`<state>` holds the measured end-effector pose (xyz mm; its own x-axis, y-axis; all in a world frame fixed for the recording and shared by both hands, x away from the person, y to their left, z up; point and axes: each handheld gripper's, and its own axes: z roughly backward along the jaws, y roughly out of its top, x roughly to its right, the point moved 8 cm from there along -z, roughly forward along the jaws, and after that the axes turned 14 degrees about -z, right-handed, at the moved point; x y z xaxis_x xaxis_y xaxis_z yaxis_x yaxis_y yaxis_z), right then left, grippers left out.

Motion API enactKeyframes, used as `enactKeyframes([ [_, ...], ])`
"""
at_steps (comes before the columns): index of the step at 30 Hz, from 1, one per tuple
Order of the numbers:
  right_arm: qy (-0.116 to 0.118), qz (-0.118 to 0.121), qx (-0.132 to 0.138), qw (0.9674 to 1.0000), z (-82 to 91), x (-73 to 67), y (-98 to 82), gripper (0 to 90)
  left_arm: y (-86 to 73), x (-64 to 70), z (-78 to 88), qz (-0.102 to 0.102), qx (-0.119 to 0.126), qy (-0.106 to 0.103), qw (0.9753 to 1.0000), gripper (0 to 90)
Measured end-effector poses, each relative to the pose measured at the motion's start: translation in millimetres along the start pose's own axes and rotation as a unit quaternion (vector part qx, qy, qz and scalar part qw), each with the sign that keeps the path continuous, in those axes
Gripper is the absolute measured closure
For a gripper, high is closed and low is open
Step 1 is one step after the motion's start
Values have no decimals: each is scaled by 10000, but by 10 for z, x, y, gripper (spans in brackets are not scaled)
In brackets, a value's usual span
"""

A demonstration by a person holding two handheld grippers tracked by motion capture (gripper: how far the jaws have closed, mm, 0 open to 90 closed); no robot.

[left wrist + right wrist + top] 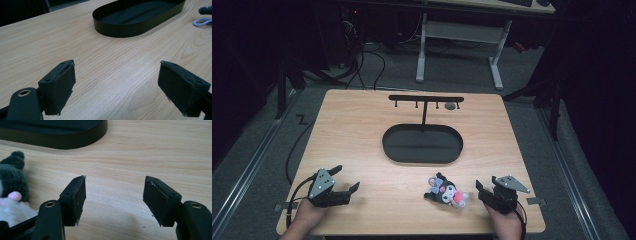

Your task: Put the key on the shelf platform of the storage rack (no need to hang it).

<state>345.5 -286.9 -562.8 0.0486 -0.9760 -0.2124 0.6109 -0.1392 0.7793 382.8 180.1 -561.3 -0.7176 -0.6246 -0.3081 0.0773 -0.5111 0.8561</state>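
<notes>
We see the plush toy (447, 191) lying on the bench (362, 130) just left of the right tool (482, 192), whose jaws gape with nothing between them; the left tool (346, 179) (well apart) also gapes empty, near the black tray (422, 145)

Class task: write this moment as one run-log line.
left gripper: open, empty | right gripper: open, empty, beside plush toy | toy: lying on table | black oval tray: empty
</notes>
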Motion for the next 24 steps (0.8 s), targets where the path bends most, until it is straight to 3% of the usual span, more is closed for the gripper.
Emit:
enactKeyframes([
  [11,151,208,-3,9997,33,-172,-18,351,0,2,-8,-4,-24,-16,10000,155],
  [19,422,415,180,9981,131,-445,35,371,1,1,-9,-12,-25,-13,10000,155],
  [24,706,614,273,9952,216,-669,52,387,1,2,-13,-10,-37,-16,10000,155],
])
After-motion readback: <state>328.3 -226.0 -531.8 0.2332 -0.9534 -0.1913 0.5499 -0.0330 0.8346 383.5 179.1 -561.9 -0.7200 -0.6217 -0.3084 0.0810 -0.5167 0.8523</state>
